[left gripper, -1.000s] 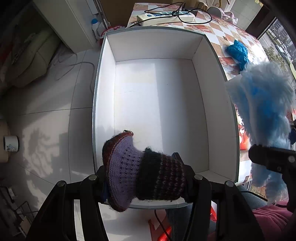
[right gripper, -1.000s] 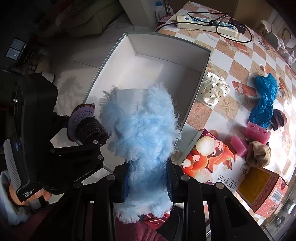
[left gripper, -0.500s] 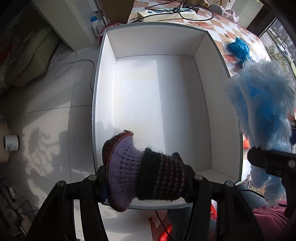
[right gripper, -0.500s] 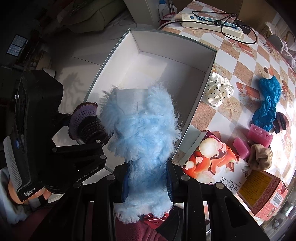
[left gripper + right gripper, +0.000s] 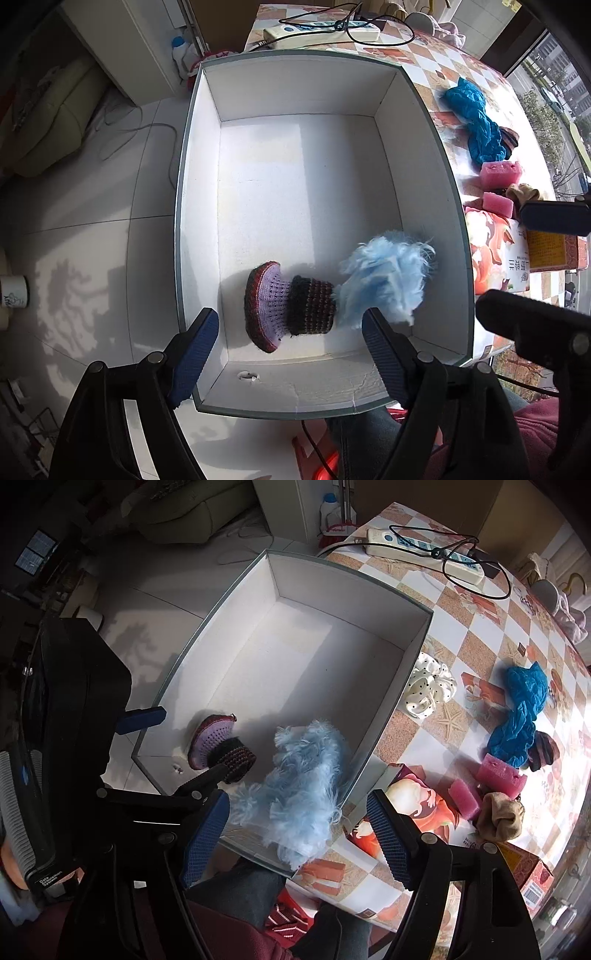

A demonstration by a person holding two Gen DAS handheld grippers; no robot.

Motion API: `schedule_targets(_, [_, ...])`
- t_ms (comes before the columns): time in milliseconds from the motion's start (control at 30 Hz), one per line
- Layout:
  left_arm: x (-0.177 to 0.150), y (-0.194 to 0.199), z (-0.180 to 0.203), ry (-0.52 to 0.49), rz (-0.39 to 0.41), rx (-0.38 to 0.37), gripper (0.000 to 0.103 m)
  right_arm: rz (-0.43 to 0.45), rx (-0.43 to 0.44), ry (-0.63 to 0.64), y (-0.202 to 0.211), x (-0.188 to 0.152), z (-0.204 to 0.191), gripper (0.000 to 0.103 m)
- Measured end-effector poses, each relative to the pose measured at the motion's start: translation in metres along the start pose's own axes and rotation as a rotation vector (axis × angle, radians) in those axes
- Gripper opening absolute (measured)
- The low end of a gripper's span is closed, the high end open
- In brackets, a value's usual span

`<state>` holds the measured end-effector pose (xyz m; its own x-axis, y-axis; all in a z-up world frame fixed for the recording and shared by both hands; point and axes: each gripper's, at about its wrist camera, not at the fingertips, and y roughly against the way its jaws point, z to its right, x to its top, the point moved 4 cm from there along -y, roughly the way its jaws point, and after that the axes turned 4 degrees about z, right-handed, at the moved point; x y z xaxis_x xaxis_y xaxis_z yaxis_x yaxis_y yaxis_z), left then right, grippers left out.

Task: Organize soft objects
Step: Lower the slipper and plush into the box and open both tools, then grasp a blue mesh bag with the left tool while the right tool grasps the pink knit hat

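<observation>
Both soft pieces have left the tongs since a second ago: the knitted purple-and-black sock (image 5: 291,306) and the fluffy light-blue piece (image 5: 384,284), each clamped above the box then, now lie on the floor of the white box (image 5: 421,147). They rest at its near end, the sock on its side with its purple flared end toward the left wall, the blue fluff touching the sock's dark end and reaching toward the right wall.

Above them the left gripper (image 5: 291,354) points straight down into the box, its jaws having just swung apart, blue pads wide and nothing between them. The right gripper (image 5: 299,834) hangs over the near right corner, its jaws likewise just opened and gripping nothing, with the blue fluff seen in the box below the gap.

Outside the box, on the checkered tablecloth (image 5: 480,620), other soft things wait: a white polka-dot scrunchie (image 5: 428,694) just beside the box's right wall, a crumpled bright-blue cloth (image 5: 521,716), a dark knitted piece (image 5: 543,753) touching it, two pink sponges (image 5: 498,775), and a tan sock (image 5: 498,819). A printed carton (image 5: 417,812) lies near the box's corner, and a white power strip (image 5: 424,550) with a black cable sits at the table's far end. The person's red sleeve (image 5: 535,435) shows at the lower edge.
</observation>
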<state>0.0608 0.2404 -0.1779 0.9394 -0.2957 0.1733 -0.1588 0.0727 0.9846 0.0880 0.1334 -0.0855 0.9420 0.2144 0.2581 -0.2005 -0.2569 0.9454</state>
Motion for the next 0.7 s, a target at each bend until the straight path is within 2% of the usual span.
schedule_targets(67, [0.003,0.005,-0.001,0.017,0.024,-0.031,0.093,0.004,0.003,-0.034,0.001,0.0,0.006,0.078])
schedule_targets(100, [0.006,0.009,-0.002,0.028,0.04,-0.051,0.103,0.009,0.003,-0.053,0.004,0.0,0.009,0.078])
schedule_targets(300, [0.037,0.032,0.005,0.063,0.12,-0.211,0.103,0.058,0.0,-0.188,0.026,-0.005,0.045,0.078])
schedule_targets(500, [0.087,0.045,0.063,-0.089,0.148,-0.221,0.103,0.153,-0.055,-0.357,0.084,-0.024,0.116,0.078])
schedule_targets(700, [0.137,0.033,0.136,-0.191,0.09,-0.266,0.103,0.187,-0.107,-0.561,0.123,-0.052,0.218,0.078])
